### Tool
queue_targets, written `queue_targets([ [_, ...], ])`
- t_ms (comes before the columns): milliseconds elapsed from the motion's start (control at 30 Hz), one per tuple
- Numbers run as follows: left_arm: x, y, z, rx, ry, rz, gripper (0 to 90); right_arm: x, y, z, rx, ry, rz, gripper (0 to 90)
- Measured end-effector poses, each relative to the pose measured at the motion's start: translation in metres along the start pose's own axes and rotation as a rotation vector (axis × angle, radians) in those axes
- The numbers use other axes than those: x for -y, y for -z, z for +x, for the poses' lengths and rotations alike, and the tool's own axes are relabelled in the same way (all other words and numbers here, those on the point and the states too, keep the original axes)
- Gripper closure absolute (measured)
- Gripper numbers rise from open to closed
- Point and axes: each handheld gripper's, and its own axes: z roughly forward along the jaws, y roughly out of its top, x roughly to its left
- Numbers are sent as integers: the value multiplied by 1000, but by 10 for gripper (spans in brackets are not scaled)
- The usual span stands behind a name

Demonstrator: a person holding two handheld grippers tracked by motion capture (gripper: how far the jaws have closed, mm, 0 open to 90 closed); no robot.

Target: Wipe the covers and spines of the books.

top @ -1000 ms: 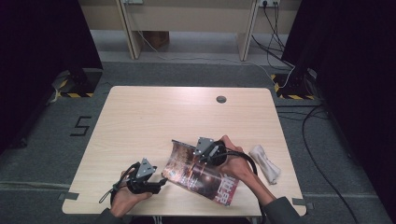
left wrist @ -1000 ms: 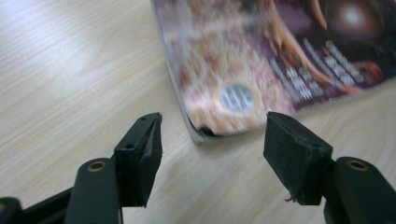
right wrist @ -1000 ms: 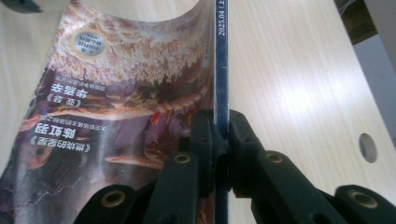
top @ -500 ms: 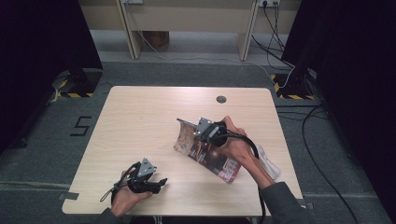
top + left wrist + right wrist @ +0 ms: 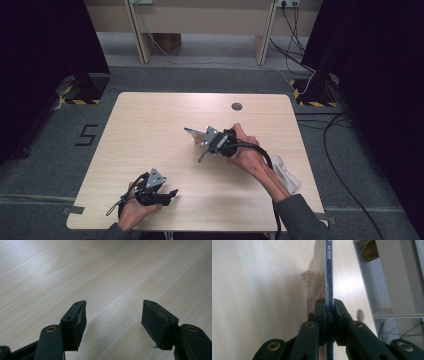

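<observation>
Right gripper, clamped on the magazine's spine, has lifted it clear; left gripper (wide, empty) waits.

White packet near table right edge (round grommet farther back).

Landmark: my table.
My right gripper: above the table's middle, toward its right half, magazine edge-on between its jaws.
My left gripper: at the table's near-left edge, well apart from the right one.
Wrapped packet: on the table's right edge, beside my right forearm.
Round hole: table's far side.
</observation>
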Motion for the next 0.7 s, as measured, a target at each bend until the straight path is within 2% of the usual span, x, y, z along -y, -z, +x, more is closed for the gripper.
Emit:
queue_targets([
  [100,0,-1,1,-2,0,8,361,0,4,13,-32,16,-7,841],
  [400,0,-1,9,-8,9,7,363,7,11,39,-81,-6,-60,840],
  [467,0,1,14,-19,16,4,363,9,10,43,-99,-26,-61,841],
  [567,1,2,21,-31,34,6,363,13,7,52,-122,-20,-61,839],
  [600,2,2,23,-34,37,8,363,16,5,56,-137,-35,-63,837],
  [700,2,2,26,-42,40,12,362,23,-1,67,-169,-47,-71,838],
])
